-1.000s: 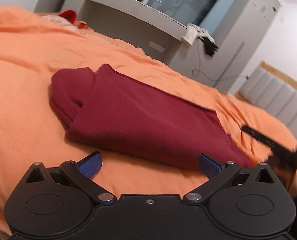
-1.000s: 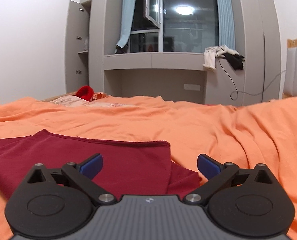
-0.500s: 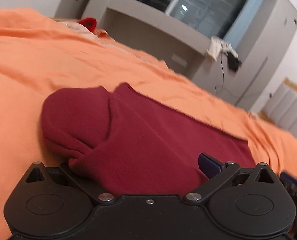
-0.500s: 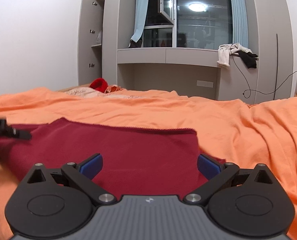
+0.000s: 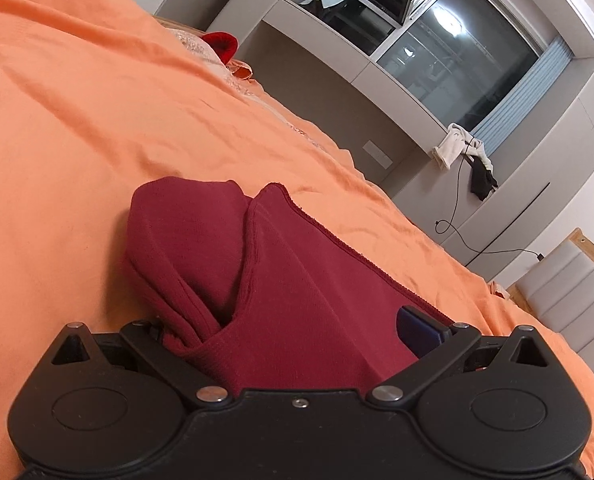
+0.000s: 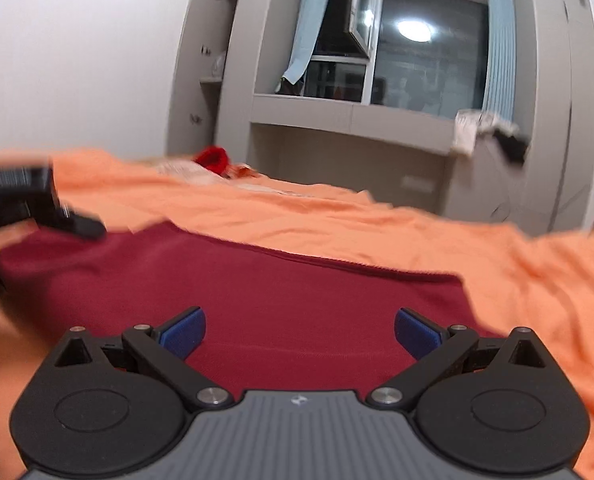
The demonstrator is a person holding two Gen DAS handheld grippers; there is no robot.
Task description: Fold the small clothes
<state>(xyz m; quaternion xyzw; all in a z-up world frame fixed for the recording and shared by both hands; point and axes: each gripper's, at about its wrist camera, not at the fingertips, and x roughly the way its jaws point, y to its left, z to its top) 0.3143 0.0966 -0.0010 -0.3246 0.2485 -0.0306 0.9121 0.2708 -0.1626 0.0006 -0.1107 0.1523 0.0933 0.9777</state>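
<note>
The dark red garment (image 5: 297, 288), already partly folded, is laid on the orange bedspread (image 5: 77, 128), w/ a rolled sleeve or side fold bunched at its left end. Compared w/ 1 s ago, when both tools were held back from the near hem and both blue pads of each were seen clear of cloth, the left gripper (image 5: 297, 344) has been pushed fwd so that the garment's near edge is now taken in btwn its jaws: the left pad is hidden under the fabric and only the right pad is seen. The jaws are spread wide, approx. as before, so nothing is clamped yet. The right gripper (image 6: 299, 330) has also been advanced over the cloth; its jaws are likewise wide apart and empty, w/ the red fabric lying flat below and btwn the pads. In the right wrist view, which is motion-blurred, the left tool is seen at the far left edge, at the garment's other end. It is judged that both tools have been set on the near edge for a next fold; a closing of both is presumably what is called for, and a pinch of too many layers at the bunched left end could spoil the fold.
</note>
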